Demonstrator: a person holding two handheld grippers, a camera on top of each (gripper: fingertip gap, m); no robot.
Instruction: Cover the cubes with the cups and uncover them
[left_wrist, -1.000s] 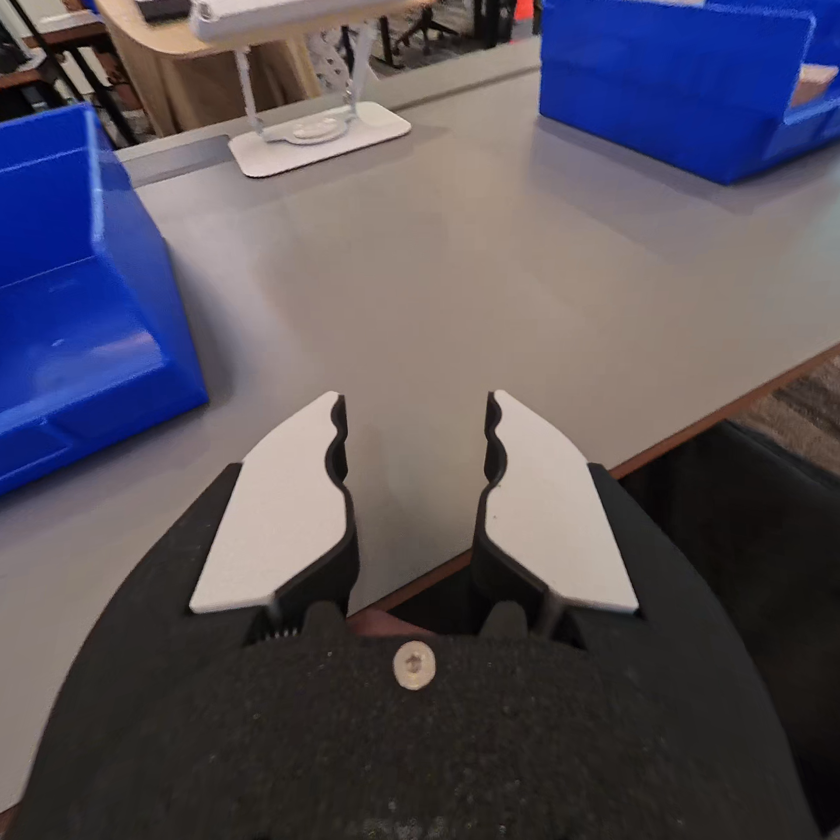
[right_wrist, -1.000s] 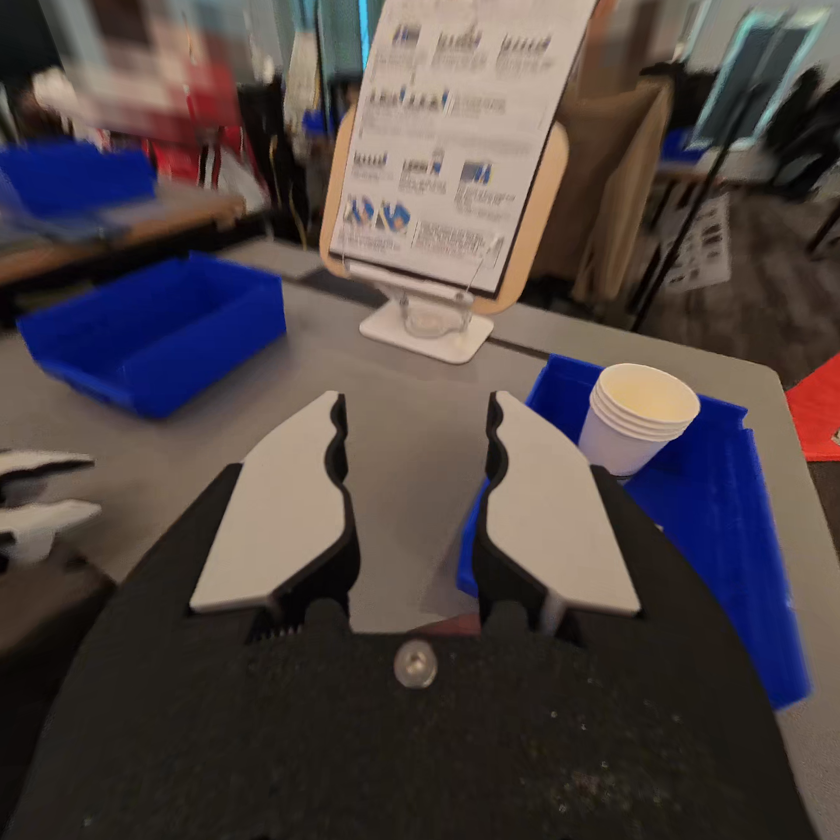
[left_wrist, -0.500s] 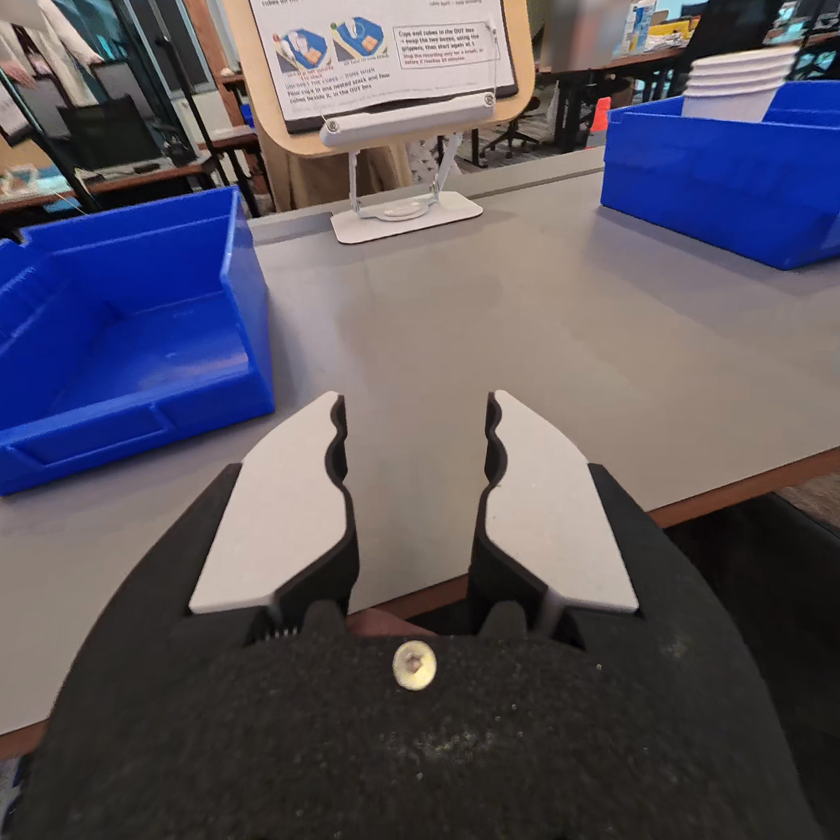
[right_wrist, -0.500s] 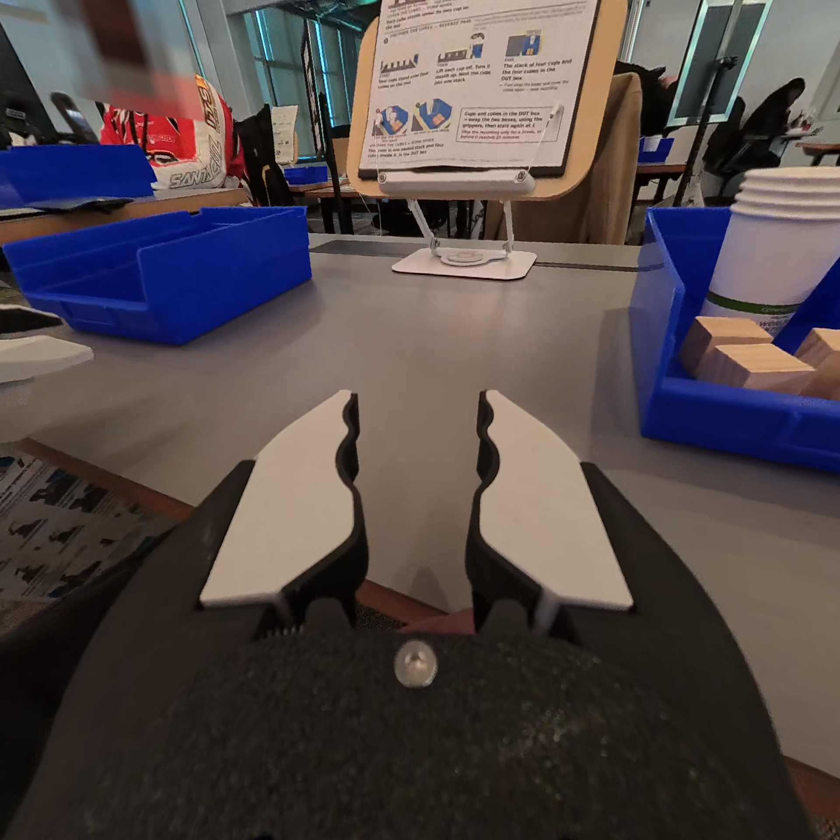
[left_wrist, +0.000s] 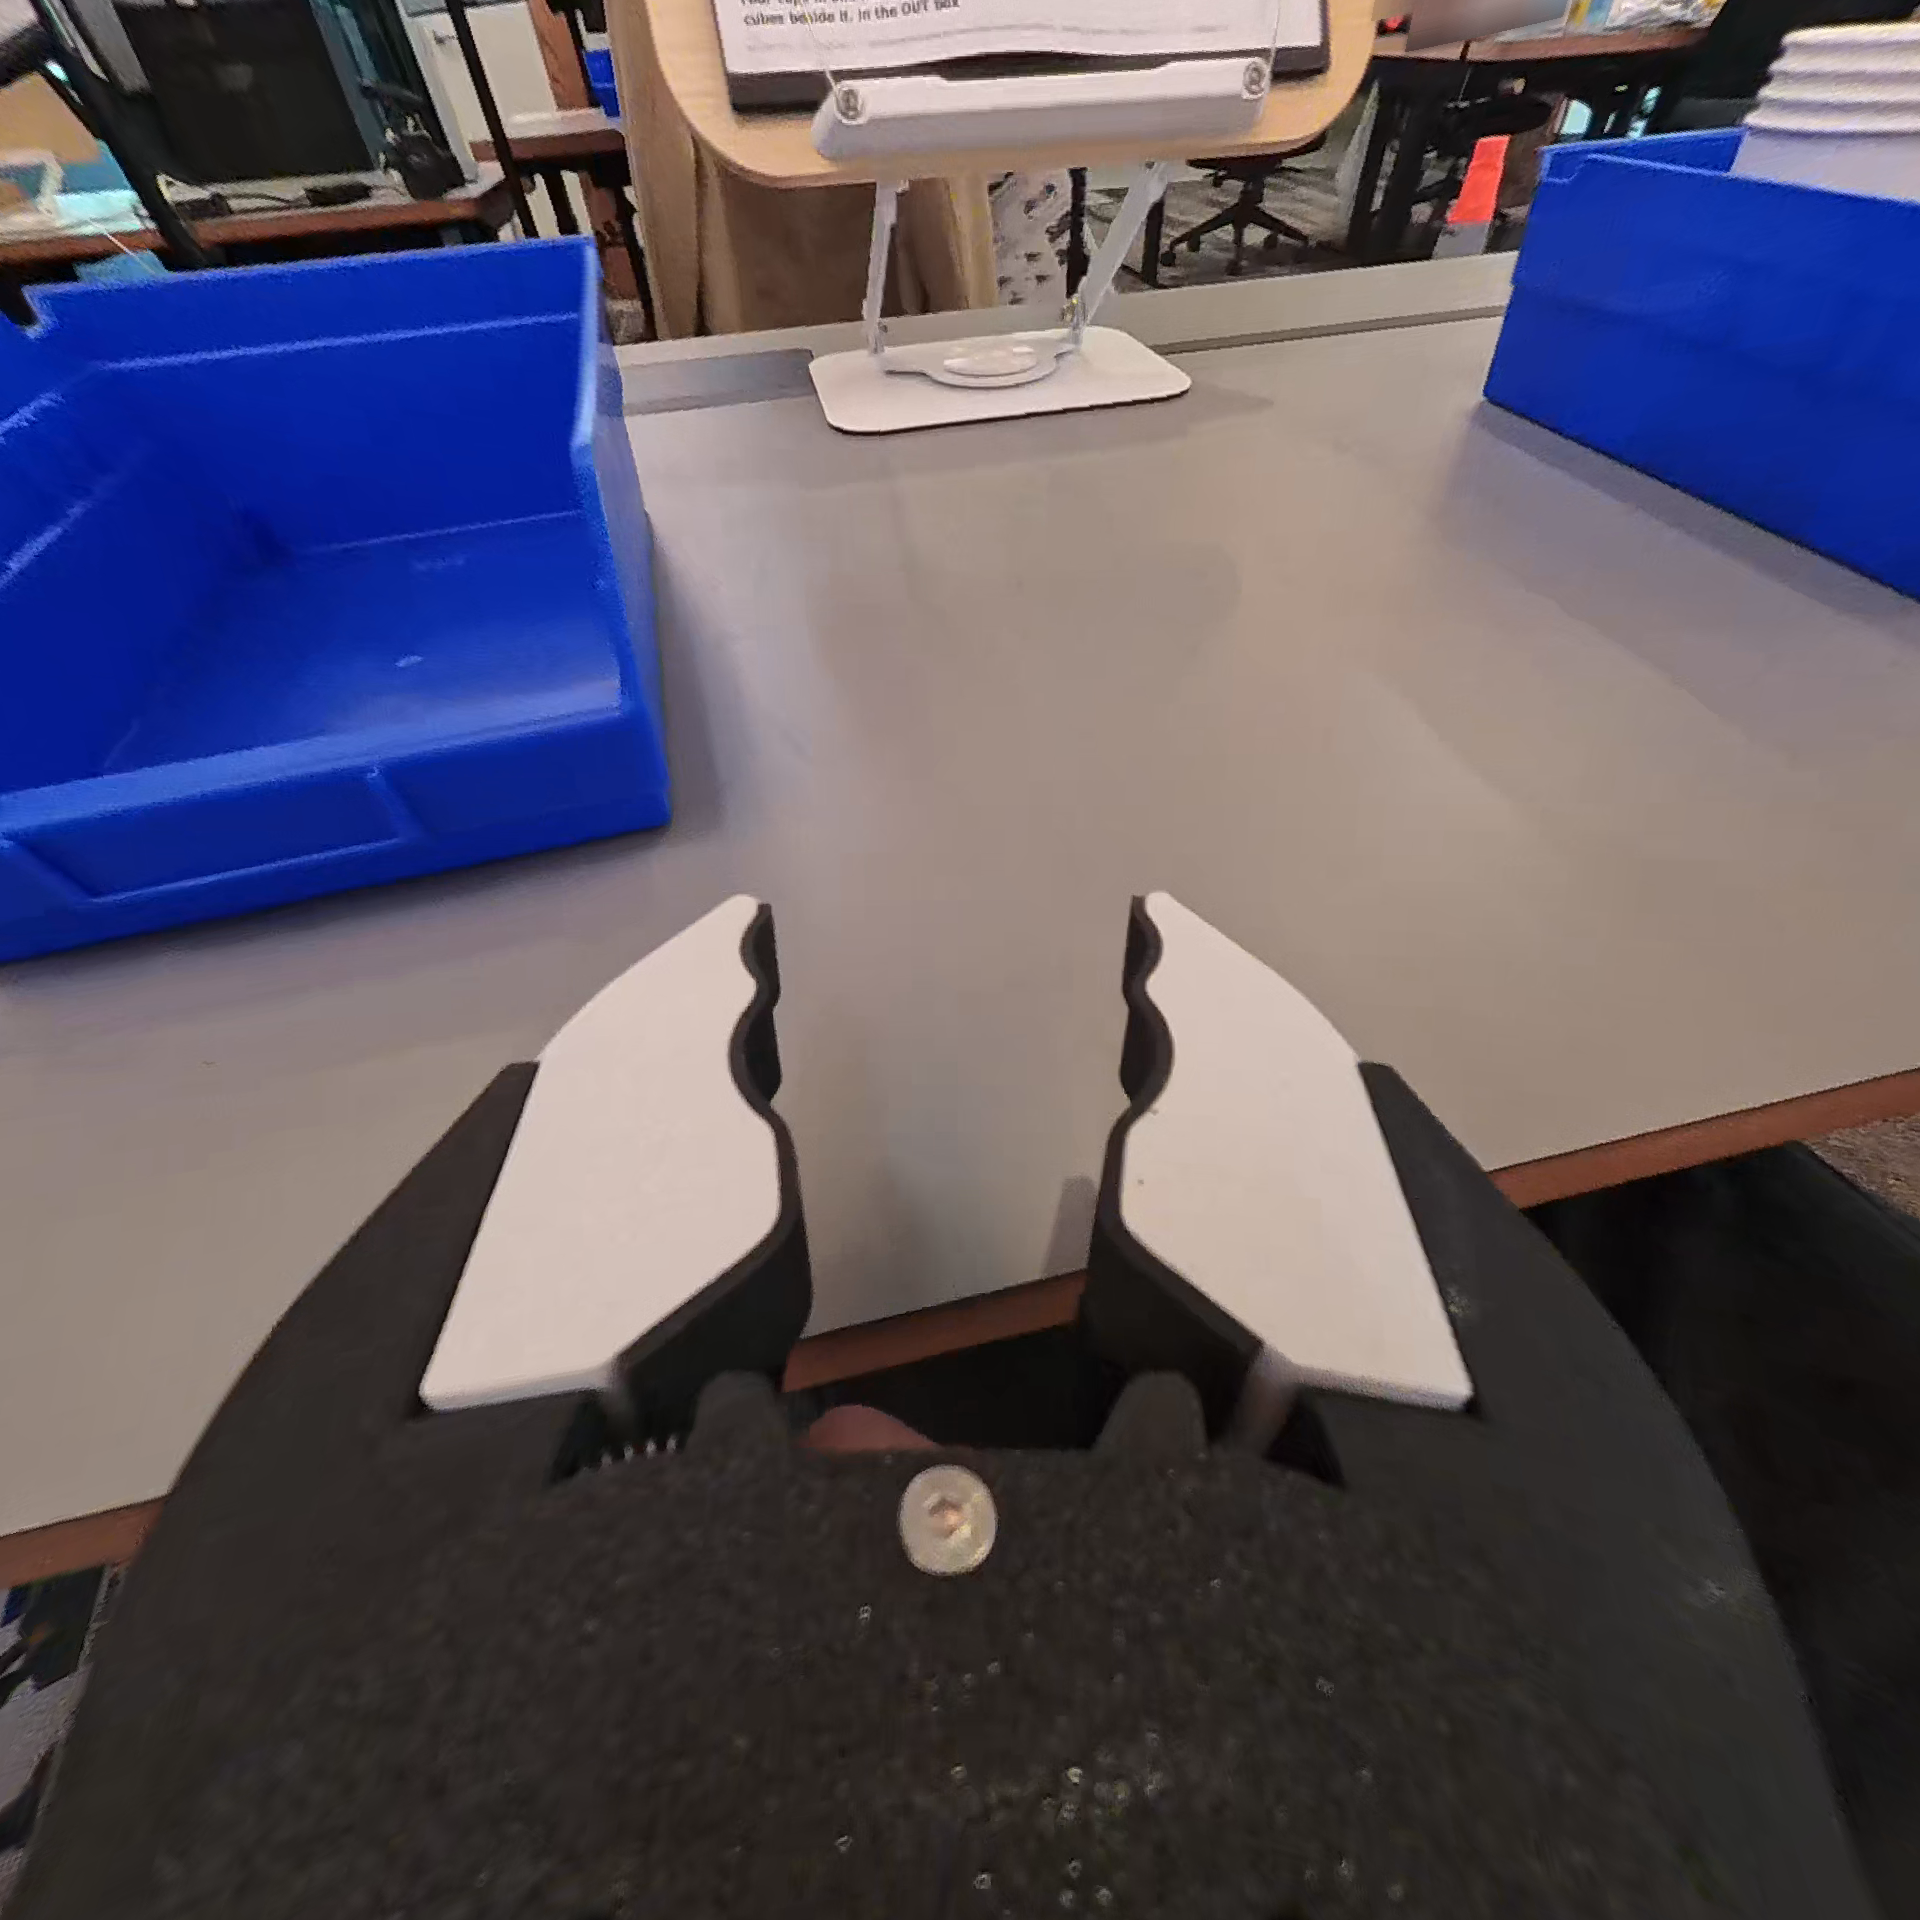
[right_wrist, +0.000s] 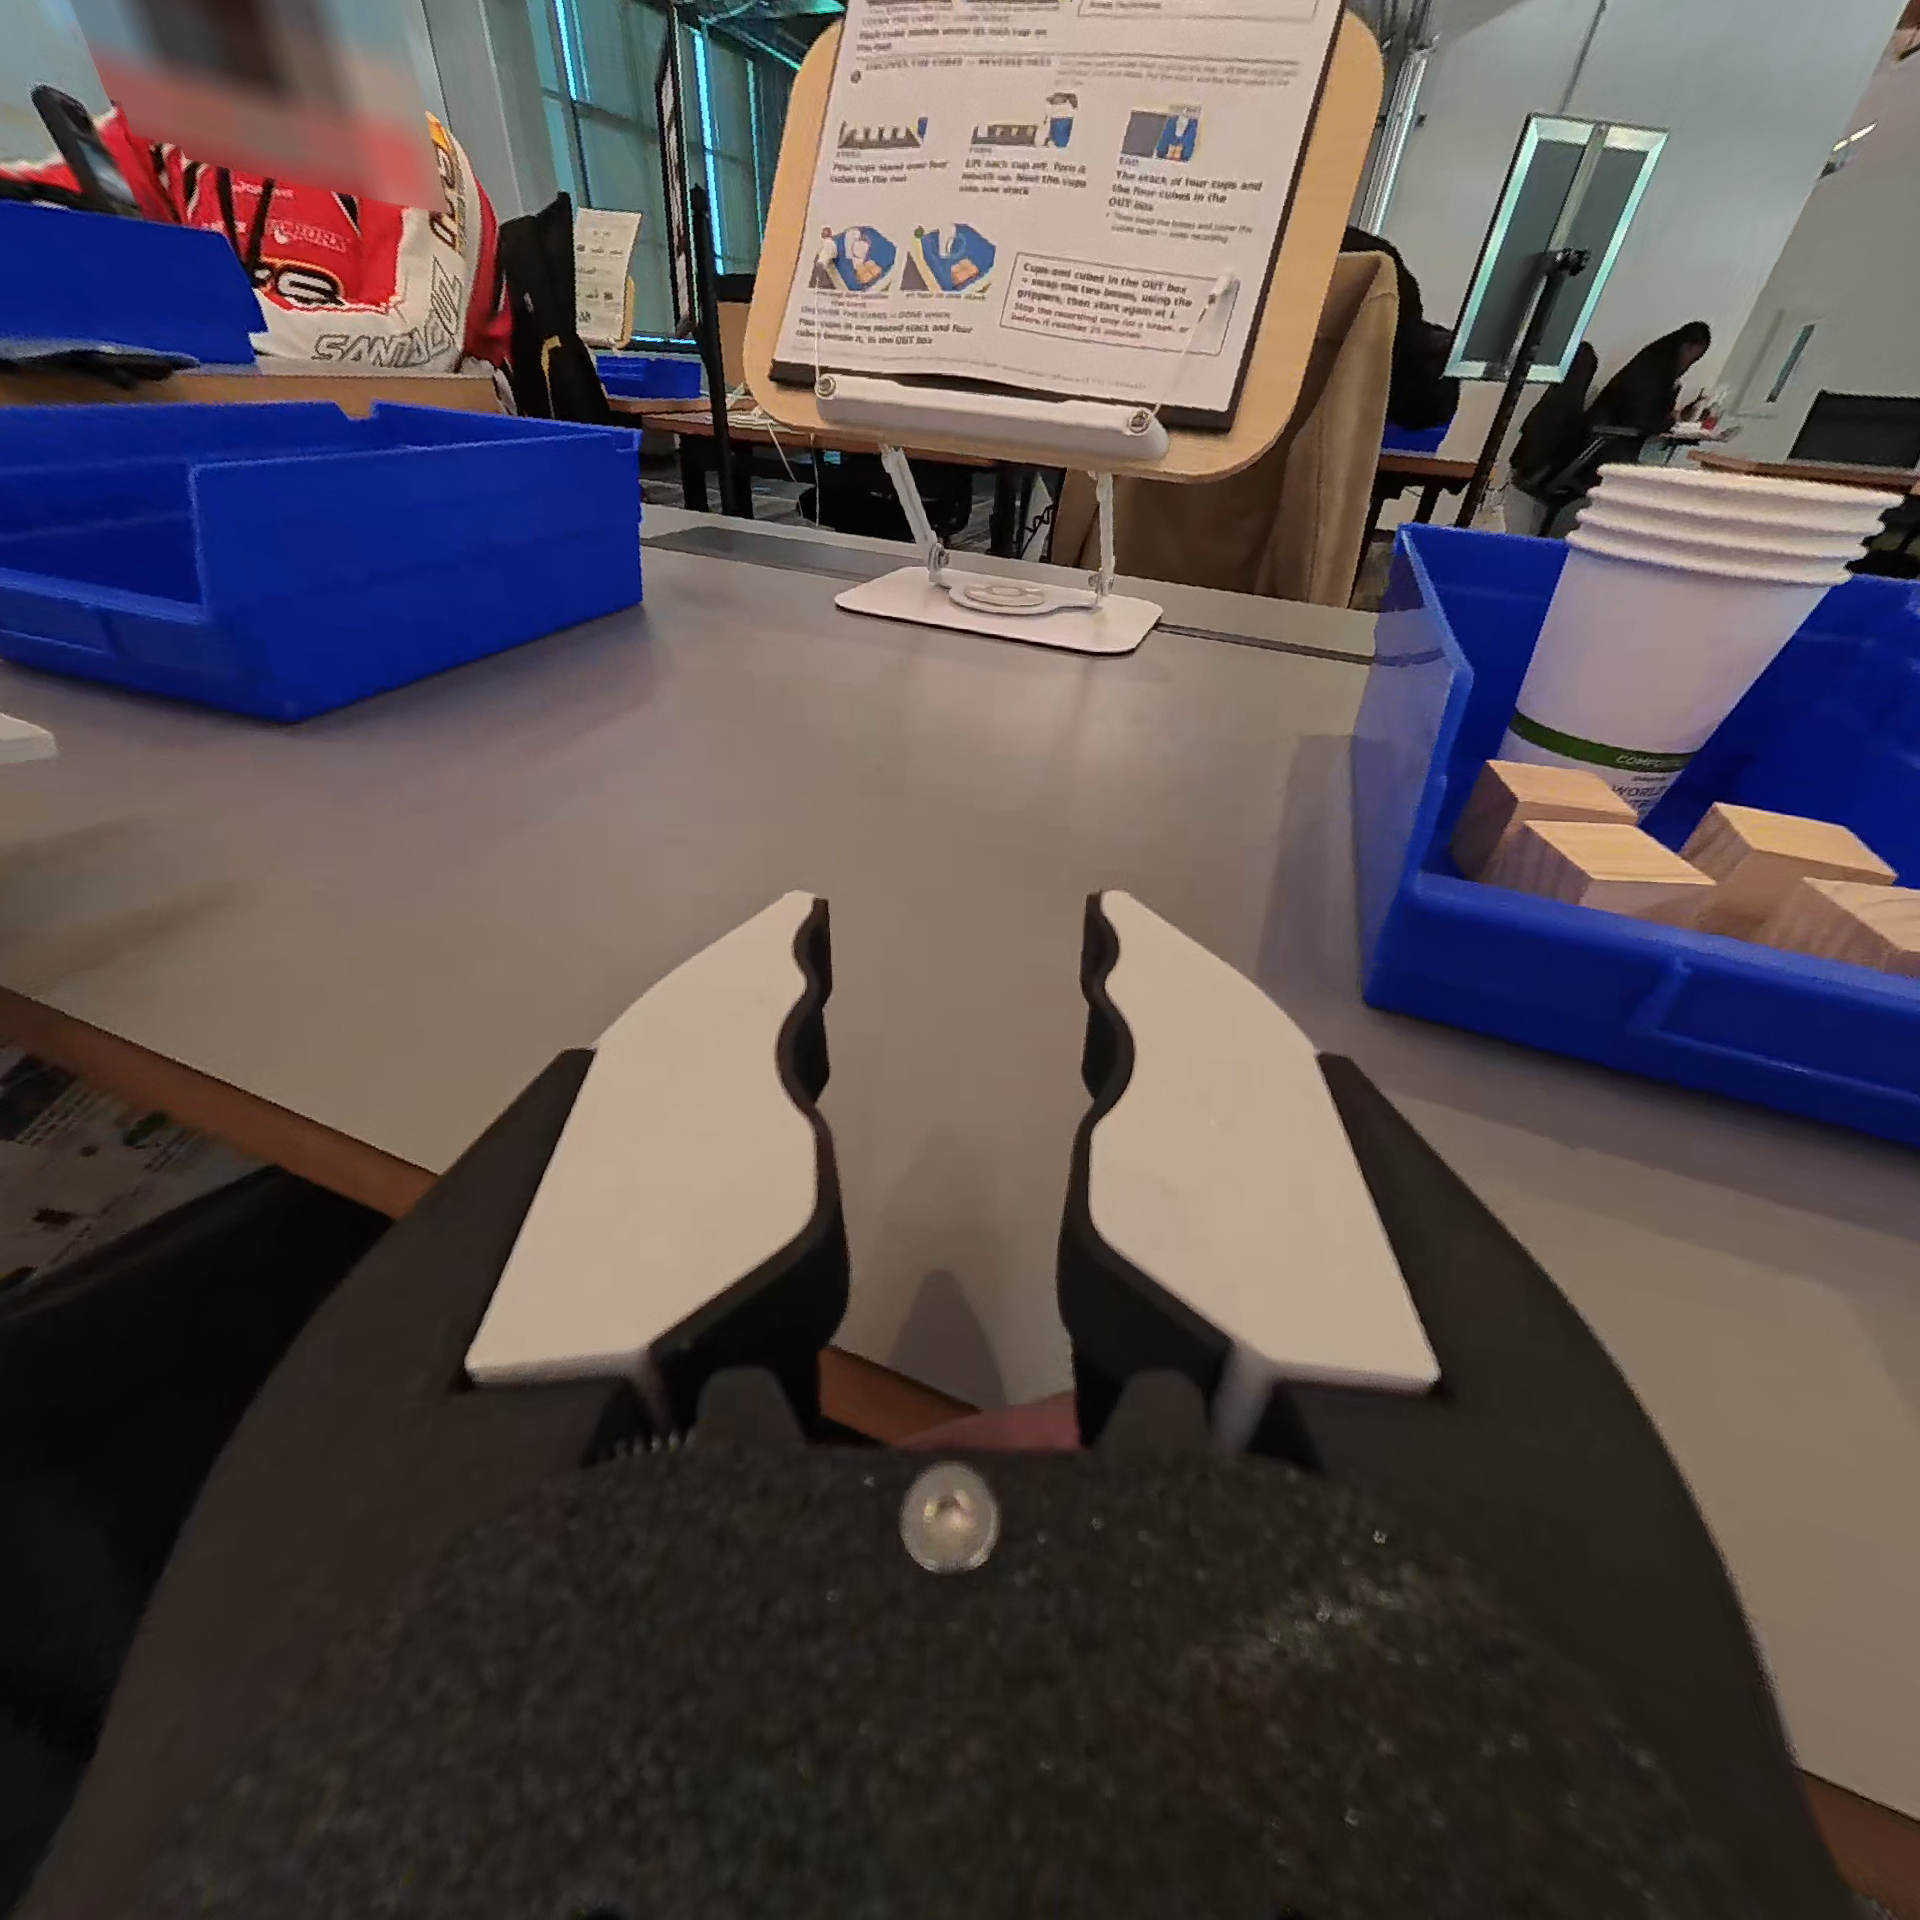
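A stack of white paper cups (right_wrist: 1704, 613) stands in the blue bin (right_wrist: 1621, 997) at the right, with several wooden cubes (right_wrist: 1600, 868) lying in front of it. The cup stack's top (left_wrist: 1839, 73) and that bin (left_wrist: 1704, 343) show at the far right of the left wrist view. My right gripper (right_wrist: 954, 914) is open and empty, low over the grey table (right_wrist: 831, 831) near its front edge, left of the bin. My left gripper (left_wrist: 951, 914) is open and empty over the table's front edge.
An empty blue bin (left_wrist: 312, 582) sits at the left of the table; it also shows in the right wrist view (right_wrist: 312, 561). An instruction sheet on a white stand (right_wrist: 1018, 582) stands at the back middle. The wooden table edge (left_wrist: 1662, 1164) runs just below the grippers.
Both views have tilted and steadied to look level across the table. The right gripper's jaws have narrowed somewhat. The right view has come closer to the cube bin.
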